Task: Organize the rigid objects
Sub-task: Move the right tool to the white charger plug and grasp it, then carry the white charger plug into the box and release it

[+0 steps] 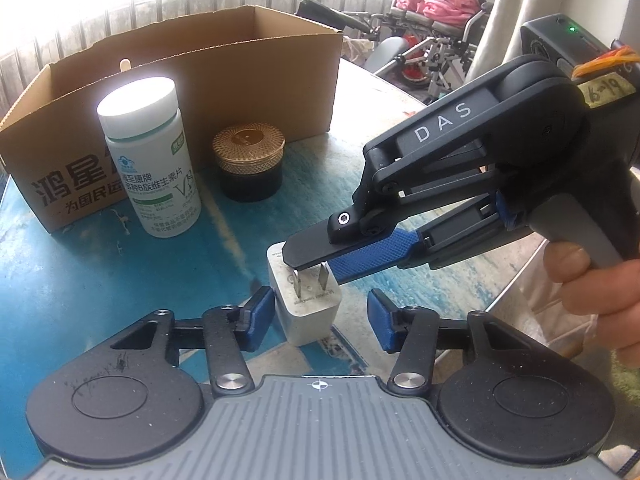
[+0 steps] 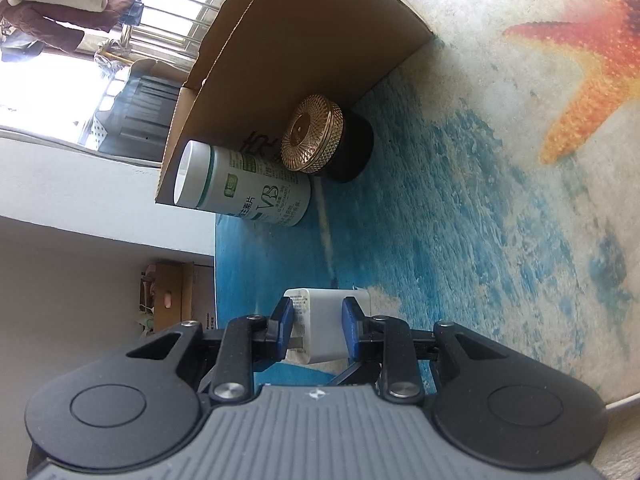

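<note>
Left wrist view alone shows right gripper [image 1: 310, 258] jaws pinching the charger [image 1: 308, 312], left gripper [image 1: 320, 314] jaws spread.

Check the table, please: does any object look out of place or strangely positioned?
The white charger stands on end, prongs pointing up, with the right tool closed on it. The bottle and gold-lidded jar stand outside the box.
</note>
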